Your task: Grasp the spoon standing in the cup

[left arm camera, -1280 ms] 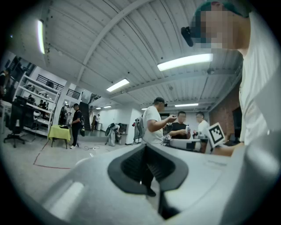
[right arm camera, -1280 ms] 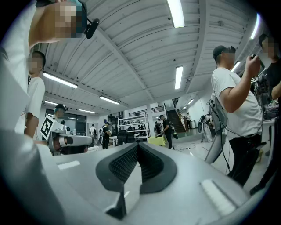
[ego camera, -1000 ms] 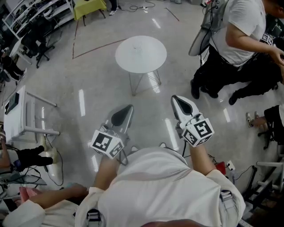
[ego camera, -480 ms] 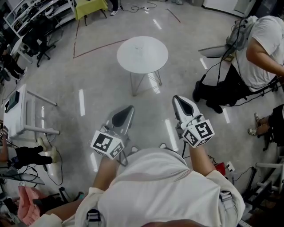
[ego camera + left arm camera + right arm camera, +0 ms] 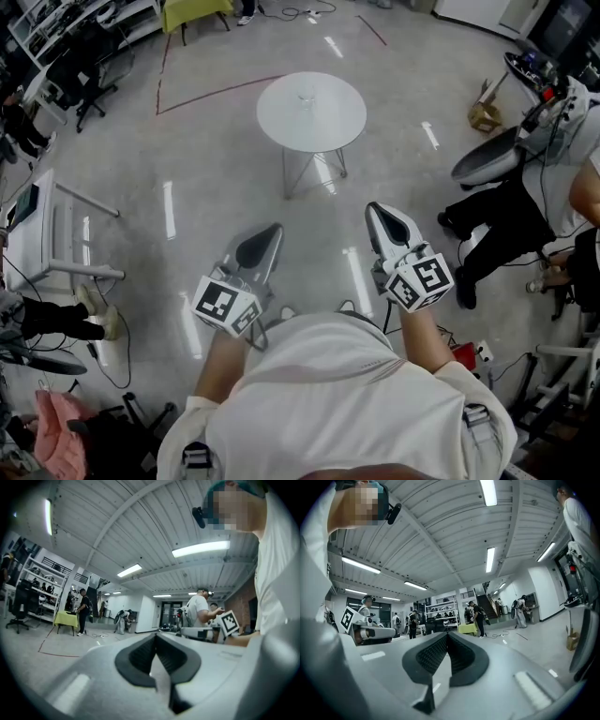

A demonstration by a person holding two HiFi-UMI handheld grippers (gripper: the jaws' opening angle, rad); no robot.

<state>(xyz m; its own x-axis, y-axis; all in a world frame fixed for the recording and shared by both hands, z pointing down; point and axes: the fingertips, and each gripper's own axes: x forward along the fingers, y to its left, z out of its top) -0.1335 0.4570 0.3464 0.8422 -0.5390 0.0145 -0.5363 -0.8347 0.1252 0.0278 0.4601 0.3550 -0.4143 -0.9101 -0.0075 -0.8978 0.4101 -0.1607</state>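
A small clear cup [image 5: 306, 95] stands near the far side of a round white table [image 5: 323, 122] some way ahead in the head view; I cannot make out a spoon in it. My left gripper [image 5: 271, 229] and right gripper [image 5: 376, 209] are held close to my body over the bare floor, well short of the table, both pointing toward it. The jaws of each meet at the tips with nothing between them. The left gripper [image 5: 156, 637] view and the right gripper [image 5: 447, 635] view show only the room, not the cup.
A person [image 5: 525, 202] bends over at the right beside a cardboard box [image 5: 485, 116]. A white cart [image 5: 42, 234] stands at the left, shelves and chairs at the far left, and a yellow-green table [image 5: 192, 11] at the back. Cables lie on the floor.
The person at the right has moved from beside the table to the right edge of the head view. The table sits slightly further right in view. Both grippers keep their pose.
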